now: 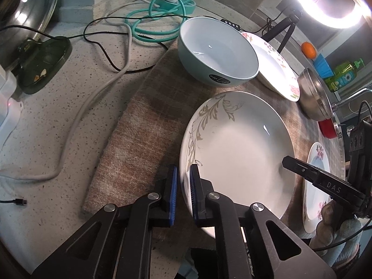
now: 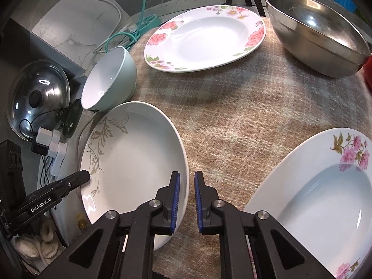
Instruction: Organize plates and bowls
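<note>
A white plate with a grey leaf pattern [image 1: 237,148] [image 2: 134,153] sits at the near left of the plaid cloth [image 2: 244,116]. My left gripper [image 1: 183,193] is shut on its left rim, which runs between the blue pads. My right gripper [image 2: 187,200] is shut on the opposite rim; one of its fingers [image 1: 300,168] shows in the left wrist view. Behind the plate stands a pale teal bowl [image 1: 218,53] [image 2: 109,79]. A rose-patterned plate [image 2: 204,39] lies at the back, a pink-flowered plate [image 2: 320,204] at the near right, and a steel bowl [image 2: 316,34] at the back right.
Teal, white and black cables [image 1: 148,23] tangle on the speckled counter [image 1: 69,107] left of the cloth. A glass pot lid [image 2: 37,95] leans at the far left. A ring light [image 1: 330,2], an orange [image 1: 309,50] and a green bottle [image 1: 344,74] stand behind.
</note>
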{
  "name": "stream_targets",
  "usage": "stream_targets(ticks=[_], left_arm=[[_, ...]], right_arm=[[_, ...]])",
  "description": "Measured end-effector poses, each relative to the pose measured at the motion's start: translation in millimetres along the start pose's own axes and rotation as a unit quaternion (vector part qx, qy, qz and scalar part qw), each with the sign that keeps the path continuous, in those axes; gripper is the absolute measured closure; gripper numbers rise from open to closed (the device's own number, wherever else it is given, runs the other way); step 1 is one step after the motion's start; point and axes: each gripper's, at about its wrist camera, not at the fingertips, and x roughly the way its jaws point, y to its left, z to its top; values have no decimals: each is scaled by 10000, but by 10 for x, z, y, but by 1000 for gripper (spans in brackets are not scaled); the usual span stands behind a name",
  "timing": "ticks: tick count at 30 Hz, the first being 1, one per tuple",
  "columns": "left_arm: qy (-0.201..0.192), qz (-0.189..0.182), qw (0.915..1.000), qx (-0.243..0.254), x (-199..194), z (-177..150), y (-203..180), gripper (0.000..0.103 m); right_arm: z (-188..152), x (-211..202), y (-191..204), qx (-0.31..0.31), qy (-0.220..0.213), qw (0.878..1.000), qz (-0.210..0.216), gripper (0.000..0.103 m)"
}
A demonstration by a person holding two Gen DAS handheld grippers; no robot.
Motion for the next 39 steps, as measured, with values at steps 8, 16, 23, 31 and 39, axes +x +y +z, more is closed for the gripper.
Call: stream_targets(ticks=[8,16,23,31,39], left_arm=[[-61,78,9999,65,-10,-4,-24,96],[-53,67,10000,51,-23,-12,-49,96],[-104,30,9999,98,-77,0,-97,96],[-167,-67,9996,197,-153,23,-222,96],[-204,-153,9989,383,-191,34,-414,96]], right_arm=[[-14,15,33,-49,-7,10000,-21,97],[-32,-10,53,-123,-46,9999,-87,97],[-56,-84,19,-76,-86,9999,-74,97],[-80,-250,-68,55,-208,9998,-26,97],[-130,-430,-202,217,-344,9992,-30,97]])
